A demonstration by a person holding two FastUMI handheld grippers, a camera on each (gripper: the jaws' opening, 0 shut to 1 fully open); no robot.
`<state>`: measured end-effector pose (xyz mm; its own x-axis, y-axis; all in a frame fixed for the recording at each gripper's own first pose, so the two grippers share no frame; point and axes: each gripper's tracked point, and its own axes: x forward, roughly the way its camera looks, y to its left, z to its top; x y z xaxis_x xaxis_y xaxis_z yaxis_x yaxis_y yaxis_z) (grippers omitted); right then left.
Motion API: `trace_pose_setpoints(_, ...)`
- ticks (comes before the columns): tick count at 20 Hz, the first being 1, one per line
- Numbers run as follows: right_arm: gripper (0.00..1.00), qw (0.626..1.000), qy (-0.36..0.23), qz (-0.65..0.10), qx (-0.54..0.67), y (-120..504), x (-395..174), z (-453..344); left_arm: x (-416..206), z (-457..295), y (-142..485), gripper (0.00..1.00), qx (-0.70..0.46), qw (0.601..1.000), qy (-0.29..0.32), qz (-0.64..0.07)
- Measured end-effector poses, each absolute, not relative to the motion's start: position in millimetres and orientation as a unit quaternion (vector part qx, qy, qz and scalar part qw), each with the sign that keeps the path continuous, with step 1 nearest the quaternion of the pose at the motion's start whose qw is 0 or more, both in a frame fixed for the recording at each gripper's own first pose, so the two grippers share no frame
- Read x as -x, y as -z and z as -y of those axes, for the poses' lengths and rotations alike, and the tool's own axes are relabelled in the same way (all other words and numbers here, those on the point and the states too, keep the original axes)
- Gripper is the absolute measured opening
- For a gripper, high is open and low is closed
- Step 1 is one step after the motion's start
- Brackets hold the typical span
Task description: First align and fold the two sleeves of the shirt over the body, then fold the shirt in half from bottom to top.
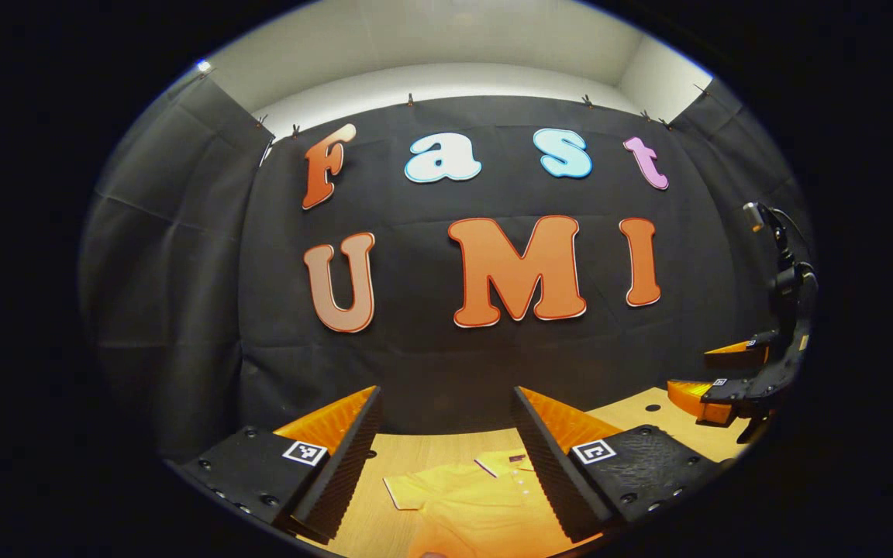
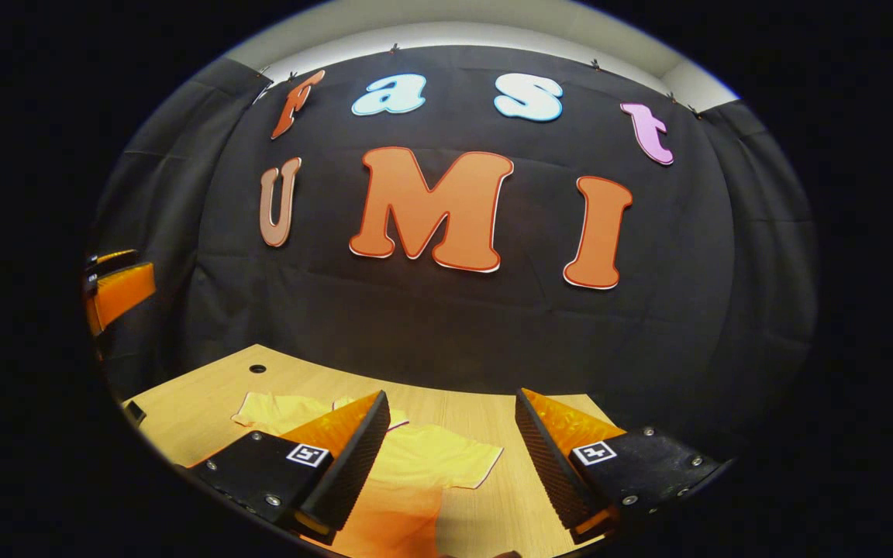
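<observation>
A yellow short-sleeved shirt (image 1: 466, 504) lies flat on the wooden table (image 1: 404, 449), its collar and one sleeve showing in the left gripper view. My left gripper (image 1: 446, 434) hangs above it, open, nothing between its fingers. In the right gripper view the shirt (image 2: 423, 457) spreads with both sleeves out, and my right gripper (image 2: 450, 442) hovers over it, open and holding nothing. The right gripper (image 1: 725, 380) also appears at the right edge of the left gripper view, and the left gripper (image 2: 117, 291) at the left edge of the right gripper view.
The wooden table (image 2: 206, 391) has a small round hole (image 2: 258, 369) near its far left. The black cloth wall stands close behind the table's far edge. Bare wood lies to the right of the shirt.
</observation>
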<state>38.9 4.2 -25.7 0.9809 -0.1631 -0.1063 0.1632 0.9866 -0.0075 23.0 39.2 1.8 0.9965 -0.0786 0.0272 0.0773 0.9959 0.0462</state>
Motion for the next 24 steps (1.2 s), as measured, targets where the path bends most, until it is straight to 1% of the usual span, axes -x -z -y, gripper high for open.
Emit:
trace_pose_setpoints(5, 0.98, 0.990, 0.085, -0.113, -0.014, 67.9, -65.7, 17.0, -13.4, -50.8, -1.5, 0.98, -0.030, 0.999, 0.019, 0.012)
trace_pose_setpoints(11, 0.98, 0.980, 0.084, -0.177, -0.026, 113.7, -95.5, 31.0, 0.9, -71.0, -2.0, 0.99, -0.039, 0.999, -0.024, 0.008)
trace_pose_setpoints(12, 0.98, 0.977, 0.080, -0.193, -0.032, 123.1, -100.9, 32.0, 3.2, -71.2, 1.4, 1.00, -0.039, 0.999, -0.027, 0.003)
trace_pose_setpoints(13, 0.98, 0.974, 0.077, -0.209, -0.042, 133.9, -106.1, 32.3, 5.3, -71.4, 2.5, 0.98, -0.042, 0.999, -0.031, -0.001)
trace_pose_setpoints(17, 0.98, 0.955, 0.081, -0.277, -0.069, 174.8, -121.7, 41.8, 13.2, -74.7, 6.8, 0.99, -0.054, 0.997, -0.050, -0.012)
trace_pose_setpoints(18, 0.98, 0.951, 0.079, -0.290, -0.072, 184.0, -125.6, 44.7, 14.8, -75.8, 9.9, 1.00, -0.056, 0.997, -0.054, -0.016)
trace_pose_setpoints(19, 0.98, 0.946, 0.078, -0.305, -0.073, 194.4, -128.9, 47.2, 16.4, -76.9, 11.4, 0.99, -0.058, 0.996, -0.058, -0.021)
trace_pose_setpoints(21, 0.98, 0.937, 0.078, -0.334, -0.068, 212.3, -134.6, 51.9, 20.0, -76.3, 15.0, 1.00, -0.065, 0.995, -0.064, -0.029)
trace_pose_setpoints(24, 0.98, 0.919, 0.070, -0.383, -0.056, 238.7, -142.0, 56.8, 21.5, -79.2, 20.2, 0.99, -0.072, 0.994, -0.073, -0.038)
